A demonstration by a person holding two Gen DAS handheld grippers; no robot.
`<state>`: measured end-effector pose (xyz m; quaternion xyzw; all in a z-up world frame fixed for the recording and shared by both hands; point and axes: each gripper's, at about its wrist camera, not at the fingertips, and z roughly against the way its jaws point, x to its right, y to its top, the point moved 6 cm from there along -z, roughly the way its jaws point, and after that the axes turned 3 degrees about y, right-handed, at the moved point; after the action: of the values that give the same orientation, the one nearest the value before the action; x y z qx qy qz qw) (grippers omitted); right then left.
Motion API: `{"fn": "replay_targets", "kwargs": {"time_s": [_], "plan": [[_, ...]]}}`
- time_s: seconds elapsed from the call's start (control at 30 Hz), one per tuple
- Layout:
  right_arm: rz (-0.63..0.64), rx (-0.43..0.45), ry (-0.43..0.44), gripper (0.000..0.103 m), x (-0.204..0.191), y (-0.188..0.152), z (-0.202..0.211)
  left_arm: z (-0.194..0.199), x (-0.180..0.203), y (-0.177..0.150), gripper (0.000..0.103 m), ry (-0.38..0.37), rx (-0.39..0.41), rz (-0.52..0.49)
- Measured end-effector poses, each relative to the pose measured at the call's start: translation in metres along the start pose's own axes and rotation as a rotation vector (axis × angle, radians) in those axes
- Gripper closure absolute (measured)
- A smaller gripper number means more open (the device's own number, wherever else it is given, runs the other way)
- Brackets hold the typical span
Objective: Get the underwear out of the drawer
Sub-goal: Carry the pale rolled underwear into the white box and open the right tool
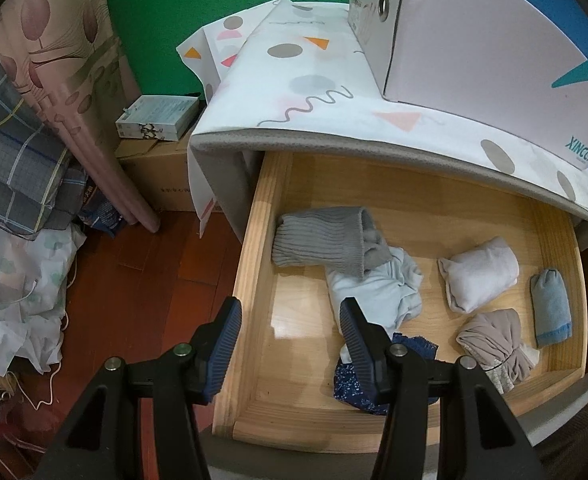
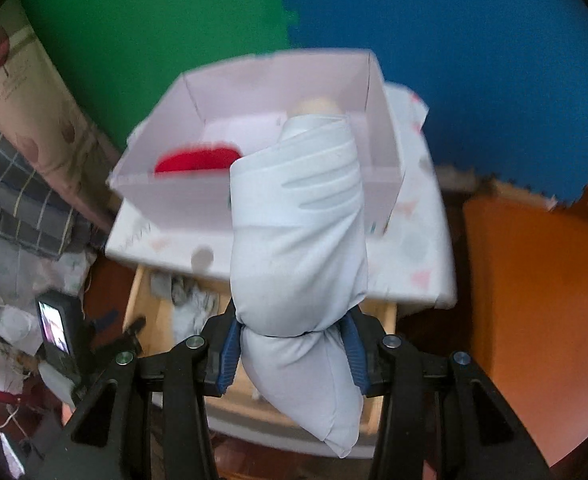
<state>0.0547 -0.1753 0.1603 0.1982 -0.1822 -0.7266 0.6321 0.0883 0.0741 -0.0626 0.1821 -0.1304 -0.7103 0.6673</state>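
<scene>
In the open wooden drawer [image 1: 557,280], folded garments are kept; white underwear [image 2: 297,248] is pinched by the right gripper [image 2: 292,340], while the left gripper [image 1: 290,344] is spread, empty.

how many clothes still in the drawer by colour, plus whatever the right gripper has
In the drawer:
grey: 1
pale blue crumpled: 1
white roll: 1
light blue roll: 1
beige: 1
navy patterned: 1
Held in right gripper:
white bundle: 1
Total: 7

Even indoor light – fisheye bends edges; right view blurred, perhaps motion.
</scene>
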Motion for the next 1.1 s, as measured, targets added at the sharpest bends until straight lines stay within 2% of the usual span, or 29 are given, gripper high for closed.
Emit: {"fn": "replay_targets", "kwargs": {"time_s": [0.27, 0.5, 0.63, 0.77, 0.87, 1.0, 1.1], "plan": [[0.027, 0.107, -0.063, 0.061, -0.006, 0.090, 0.025, -0.001, -0.001, 0.001, 0.051, 0.000, 0.000, 0.000], [-0.004, 0.121, -0.063, 0.061, -0.013, 0.154, 0.002, -0.002, -0.002, 0.001, 0.051, -0.010, 0.002, 0.013], [-0.032, 0.069, -0.034, 0.061, -0.018, 0.163, -0.038, -0.002, -0.004, 0.002, 0.051, -0.017, 0.003, 0.023], [-0.057, 0.011, -0.015, 0.059, -0.021, 0.154, -0.076, -0.002, -0.003, 0.002, 0.051, -0.018, 0.005, 0.024], [-0.069, -0.024, -0.013, 0.055, -0.020, 0.148, -0.099, -0.003, -0.003, 0.002, 0.051, -0.015, 0.003, 0.020], [-0.087, -0.056, -0.015, 0.050, -0.016, 0.138, -0.111, -0.004, -0.004, 0.001, 0.051, -0.016, -0.004, 0.026], [-0.074, -0.061, -0.020, 0.041, -0.013, 0.130, -0.107, -0.006, -0.004, 0.001, 0.051, -0.011, -0.009, 0.029]]}}
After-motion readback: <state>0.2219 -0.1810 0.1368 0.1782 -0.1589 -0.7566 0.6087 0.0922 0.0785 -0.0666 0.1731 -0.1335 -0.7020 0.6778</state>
